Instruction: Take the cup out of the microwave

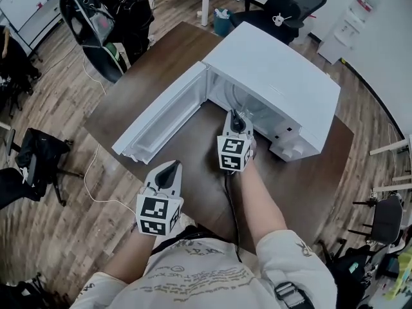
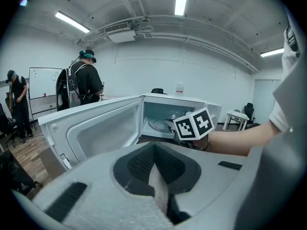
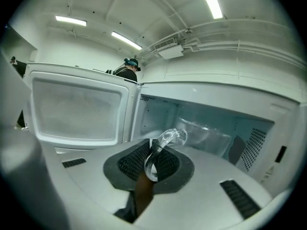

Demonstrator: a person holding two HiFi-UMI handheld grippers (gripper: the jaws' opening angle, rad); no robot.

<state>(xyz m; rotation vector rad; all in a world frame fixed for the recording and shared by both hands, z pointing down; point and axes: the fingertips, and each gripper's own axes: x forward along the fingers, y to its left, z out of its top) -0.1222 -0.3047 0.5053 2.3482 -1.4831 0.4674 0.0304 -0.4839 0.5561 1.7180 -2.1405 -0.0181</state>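
A white microwave (image 1: 277, 63) stands on a brown table (image 1: 309, 185), its door (image 1: 161, 118) swung open to the left. My right gripper (image 1: 237, 122) is at the oven's mouth, shut on the handle of a clear glass cup (image 3: 201, 135). In the right gripper view the handle sits pinched between the jaws of the right gripper (image 3: 156, 153), and the cup's body hangs in front of the cavity. My left gripper (image 1: 170, 170) is lower left, near the table's front edge, shut with nothing in it. In the left gripper view the left gripper (image 2: 154, 163) looks toward the open door (image 2: 96, 128).
A black cable (image 1: 230, 205) runs over the table toward me. The open door juts over the table's left part. Office chairs (image 1: 283, 5) and a backpack (image 1: 90, 18) stand on the wood floor around the table. A person with a backpack (image 2: 86, 80) stands behind the microwave.
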